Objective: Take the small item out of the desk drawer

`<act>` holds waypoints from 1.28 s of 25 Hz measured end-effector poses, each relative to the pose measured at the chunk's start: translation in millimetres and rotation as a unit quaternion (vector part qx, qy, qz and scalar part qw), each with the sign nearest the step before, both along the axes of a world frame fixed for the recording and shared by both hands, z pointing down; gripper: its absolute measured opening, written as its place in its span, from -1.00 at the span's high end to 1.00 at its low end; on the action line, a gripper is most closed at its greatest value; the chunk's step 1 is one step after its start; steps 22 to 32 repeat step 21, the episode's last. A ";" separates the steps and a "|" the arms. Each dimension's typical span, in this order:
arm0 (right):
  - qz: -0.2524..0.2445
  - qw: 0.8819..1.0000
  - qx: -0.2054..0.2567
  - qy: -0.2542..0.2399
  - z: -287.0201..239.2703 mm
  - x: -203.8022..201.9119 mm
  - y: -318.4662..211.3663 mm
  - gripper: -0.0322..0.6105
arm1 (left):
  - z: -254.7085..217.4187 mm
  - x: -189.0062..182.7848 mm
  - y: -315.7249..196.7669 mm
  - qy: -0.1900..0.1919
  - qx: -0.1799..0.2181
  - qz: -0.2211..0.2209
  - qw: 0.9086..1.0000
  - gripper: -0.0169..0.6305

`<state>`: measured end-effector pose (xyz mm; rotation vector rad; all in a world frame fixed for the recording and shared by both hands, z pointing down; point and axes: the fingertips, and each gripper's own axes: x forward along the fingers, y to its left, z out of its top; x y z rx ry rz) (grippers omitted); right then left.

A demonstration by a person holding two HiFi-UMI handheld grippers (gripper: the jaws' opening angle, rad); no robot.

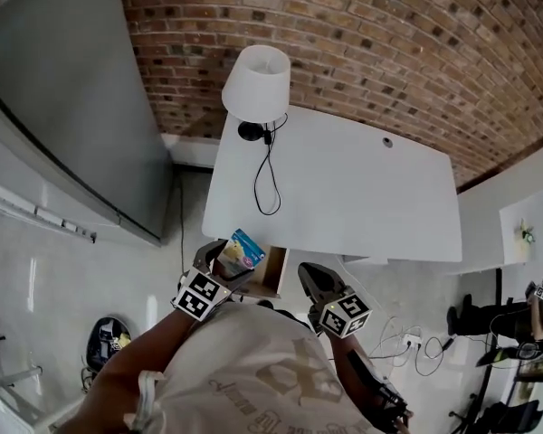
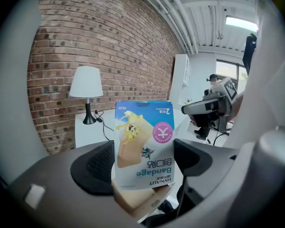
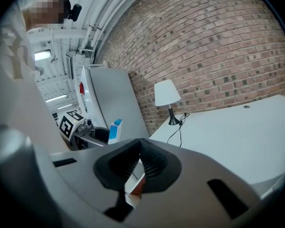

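Bandage pack (image 2: 143,144) pinched between left gripper (image 2: 143,163) fingers; right gripper (image 3: 139,159) fingers together.

I record a white rectangular desk (image 1: 362,197) ahead of my left gripper (image 1: 226,259). On it, far-left: a white-shaded table lamp (image 1: 256,84), its black cord (image 1: 269,156) trailing back toward the gripper.

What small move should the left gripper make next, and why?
Probably carry the bandage box forward over the white desk and set it down: the left gripper holds it lifted above the open drawer.
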<state>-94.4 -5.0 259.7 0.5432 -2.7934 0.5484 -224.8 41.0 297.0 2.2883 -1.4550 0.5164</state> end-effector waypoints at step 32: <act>0.011 1.000 -0.004 -0.004 7.6 13.5 -13.7 0.88 | -3.0 21.8 -19.7 -0.013 -0.002 0.026 1.000 -0.25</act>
